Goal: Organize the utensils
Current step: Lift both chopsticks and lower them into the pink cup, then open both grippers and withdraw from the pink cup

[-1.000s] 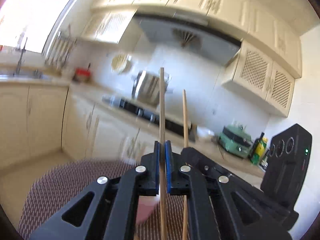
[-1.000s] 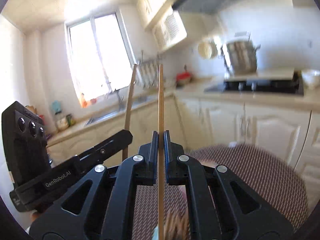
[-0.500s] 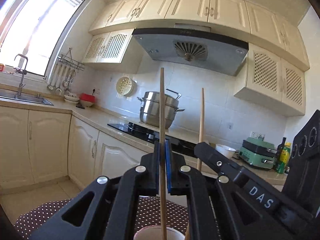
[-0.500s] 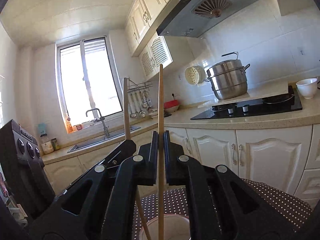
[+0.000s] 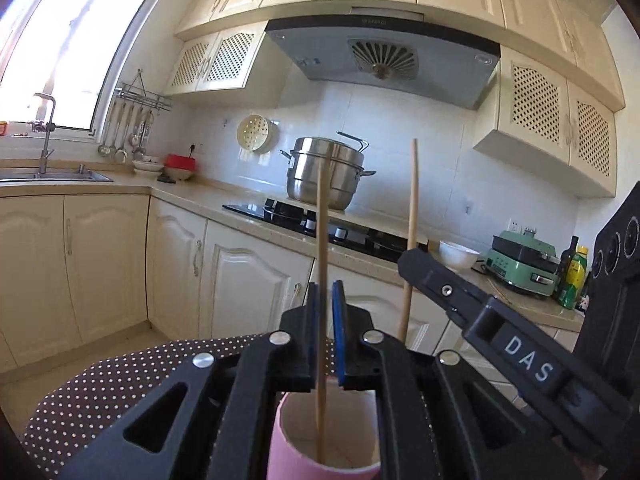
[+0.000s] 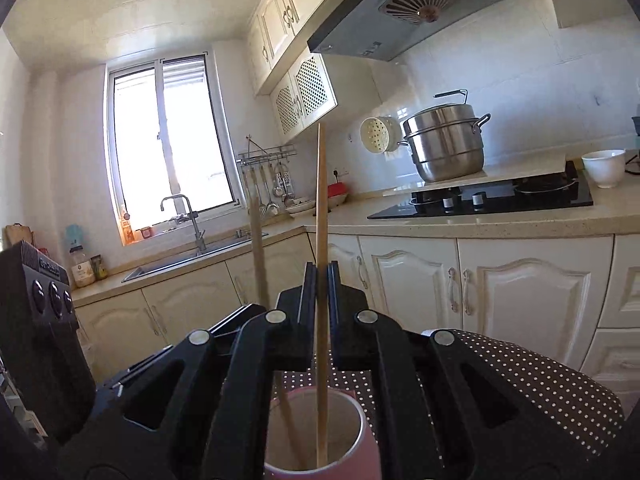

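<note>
Looking along the left gripper point(image 5: 326, 336) in the left wrist view: its blue-padded jaws are opening, with a narrow gap showing on either side of the thin, straight wooden chopstick point(image 5: 321, 304) that stands between them. The pads no longer appear to press on it. This stick rises upright ahead of the jaws, and its lower end sits inside the pink, round paper cup point(image 5: 324, 440) directly beneath the fingertips. The cup rests on a dark, white-dotted cloth surface point(image 5: 120, 376). To the right, the black right gripper point(image 5: 432, 276) reaches across, carrying a second wooden chopstick point(image 5: 411, 216), also near upright.

In the right wrist view, the right gripper point(image 6: 321, 304) is clamped tight on its chopstick point(image 6: 321, 208), with no gap visible at the pads. The stick's long axis runs vertical, and its lower end is already within the cup point(image 6: 320, 436), straight below the jaws. The other chopstick point(image 6: 258, 248) stands just to the left, leaning, with its foot in the same cup.

Judgement: both sticks are aligned over and into the cup, and neither hand is meaningfully nearer. The left release is under way; the right stick needs only a release to drop straight down. Risk: a leaning stick tipping the light cup.
</note>
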